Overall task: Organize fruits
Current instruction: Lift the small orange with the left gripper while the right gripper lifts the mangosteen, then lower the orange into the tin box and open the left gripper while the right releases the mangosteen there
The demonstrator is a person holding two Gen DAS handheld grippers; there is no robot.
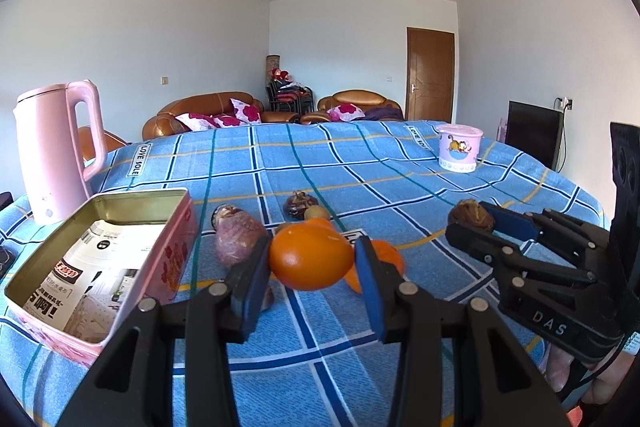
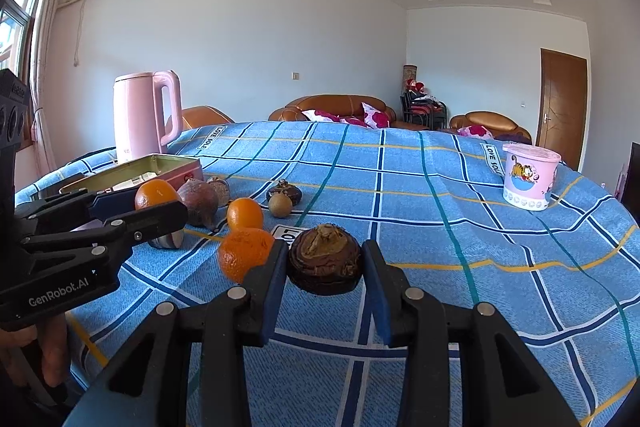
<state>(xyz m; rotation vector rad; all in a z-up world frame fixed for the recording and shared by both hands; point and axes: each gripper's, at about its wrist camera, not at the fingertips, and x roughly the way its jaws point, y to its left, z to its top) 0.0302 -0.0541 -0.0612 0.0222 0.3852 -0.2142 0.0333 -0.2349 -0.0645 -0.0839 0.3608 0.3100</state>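
Note:
My left gripper (image 1: 312, 263) is shut on an orange (image 1: 308, 255) and holds it above the blue checked cloth, just right of the open pink tin (image 1: 24, 291). My right gripper (image 2: 325, 265) is shut on a dark brown round fruit (image 2: 326, 259), which also shows in the left wrist view (image 1: 470, 217). Two more oranges (image 2: 245, 213) (image 2: 244, 253) lie on the cloth between the grippers. A purple-red fruit (image 1: 236, 239), a dark fruit (image 1: 298, 205) and a small tan fruit (image 1: 317, 213) lie further back.
A pink kettle (image 1: 56, 155) stands behind the tin at the left. A pink cartoon tub (image 1: 459, 149) stands at the far right of the table. The tin holds printed paper (image 1: 92, 267). Sofas stand beyond the table's far edge.

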